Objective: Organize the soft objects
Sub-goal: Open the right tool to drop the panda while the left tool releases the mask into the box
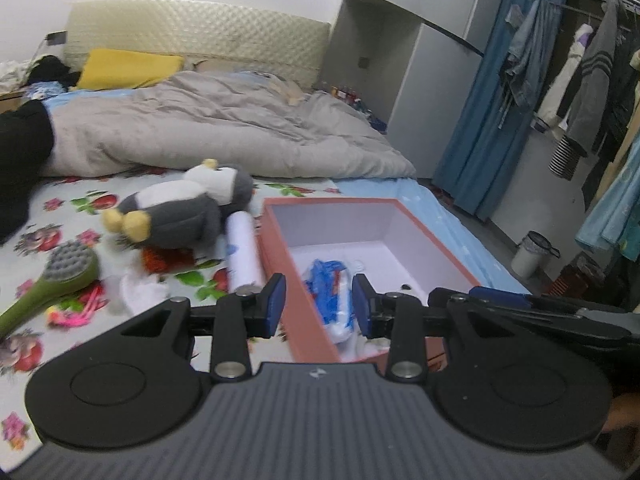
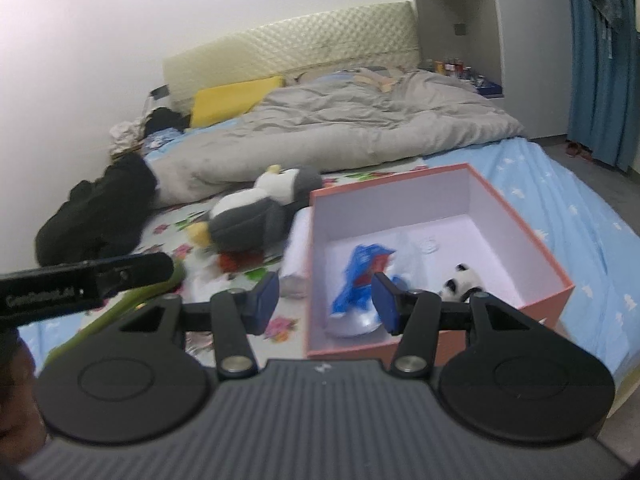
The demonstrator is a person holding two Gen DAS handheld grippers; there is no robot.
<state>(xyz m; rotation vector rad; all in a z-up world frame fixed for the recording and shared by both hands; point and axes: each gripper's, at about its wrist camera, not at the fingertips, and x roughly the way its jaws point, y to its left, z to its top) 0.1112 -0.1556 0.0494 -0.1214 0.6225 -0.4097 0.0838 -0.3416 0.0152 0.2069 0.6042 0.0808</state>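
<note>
Box [image 2: 516,216] sits open on the bed for collecting soft things; a panda toy [image 2: 460,280], seemingly, lies inside. Left gripper [image 1: 319,305] and right gripper [image 2: 326,302] hover released, empty.

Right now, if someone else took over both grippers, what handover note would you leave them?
Left gripper: open, empty. Right gripper: open, empty. Both are above the near edge of the pink box.
Done: the blue-and-white packet and small panda toy lie in the box.
Left: the penguin plush lies on the floral sheet left of the box, with the white roll beside it, and the white cloth and green brush further left.
</note>
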